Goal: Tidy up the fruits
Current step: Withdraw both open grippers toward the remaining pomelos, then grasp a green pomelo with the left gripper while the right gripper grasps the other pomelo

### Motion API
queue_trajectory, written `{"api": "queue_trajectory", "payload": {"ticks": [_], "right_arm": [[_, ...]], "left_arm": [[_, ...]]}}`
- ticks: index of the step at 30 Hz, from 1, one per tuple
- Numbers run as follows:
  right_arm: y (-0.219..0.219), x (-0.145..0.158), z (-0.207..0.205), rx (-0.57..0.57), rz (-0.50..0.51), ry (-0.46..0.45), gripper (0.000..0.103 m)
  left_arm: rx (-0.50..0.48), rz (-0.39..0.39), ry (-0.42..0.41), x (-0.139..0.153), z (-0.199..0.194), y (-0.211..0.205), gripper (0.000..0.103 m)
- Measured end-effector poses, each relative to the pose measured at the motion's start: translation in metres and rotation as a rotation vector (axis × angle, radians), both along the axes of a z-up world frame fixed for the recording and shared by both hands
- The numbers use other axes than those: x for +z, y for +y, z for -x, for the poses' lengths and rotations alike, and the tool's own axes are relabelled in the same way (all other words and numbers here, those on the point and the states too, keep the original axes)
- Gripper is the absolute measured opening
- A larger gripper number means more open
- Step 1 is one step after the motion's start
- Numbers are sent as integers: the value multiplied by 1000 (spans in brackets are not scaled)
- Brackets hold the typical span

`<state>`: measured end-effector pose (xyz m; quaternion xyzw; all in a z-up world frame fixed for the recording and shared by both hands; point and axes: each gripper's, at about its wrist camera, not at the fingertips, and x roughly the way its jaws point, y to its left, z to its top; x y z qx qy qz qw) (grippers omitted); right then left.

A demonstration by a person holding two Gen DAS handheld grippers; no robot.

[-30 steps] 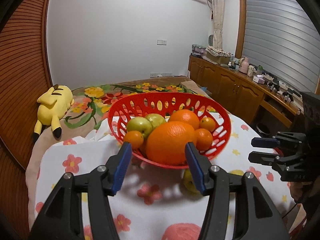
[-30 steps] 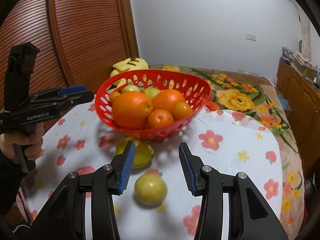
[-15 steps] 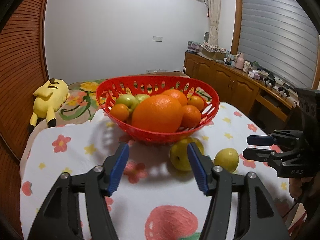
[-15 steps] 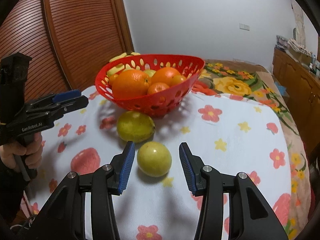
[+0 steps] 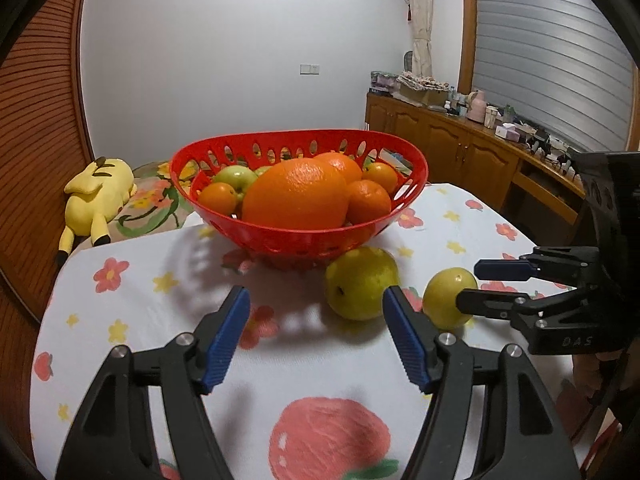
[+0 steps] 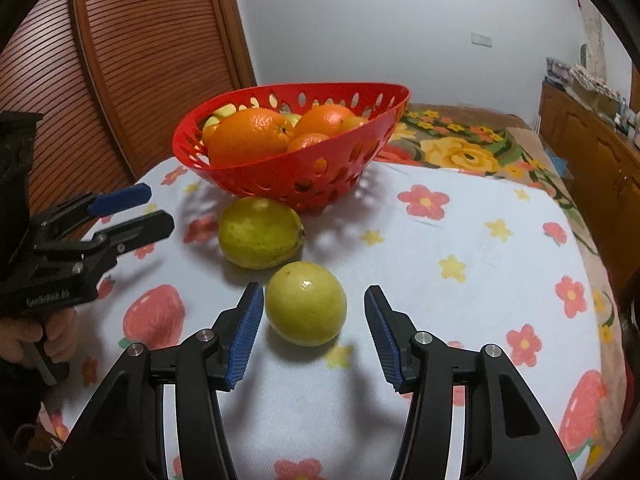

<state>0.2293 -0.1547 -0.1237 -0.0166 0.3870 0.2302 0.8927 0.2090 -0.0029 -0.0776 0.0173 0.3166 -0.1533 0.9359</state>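
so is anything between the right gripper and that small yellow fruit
Nothing visible. The small yellow fruit sits on the tablecloth between the open right hand-held gripper fingers, close to its left finger; the larger yellow fruit lies beyond it.

The right claw (image 6: 314,336) stands wide open low over the flower-print cloth (image 6: 460,248), its blue pads either side of a round yellow-green fruit (image 6: 306,303), not touching it. A larger yellow-green fruit (image 6: 260,232) lies just beyond, next to the red basket (image 6: 320,168) of oranges (image 6: 250,136). At the left edge, the left claw (image 6: 136,212) hovers open over the cloth.
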Motion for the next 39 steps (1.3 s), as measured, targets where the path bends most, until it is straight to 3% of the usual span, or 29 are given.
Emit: {"api": "queue_trajectory", "payload": {"ticks": [13, 15, 30, 39], "right_arm": [[16, -19, -17, 16, 36, 48, 55], [15, -20, -18, 23, 33, 53, 51], [-28, -4, 5, -2, -17, 12, 51], [-37, -6, 13, -1, -33, 8, 51]], "left_arm": [[-24, 28, 43, -7, -3, -3, 69], [-29, 26, 50, -7, -6, -6, 69], [-59, 45, 127, -14, -40, -37, 69], [-37, -1, 153, -22, -57, -49, 69]]}}
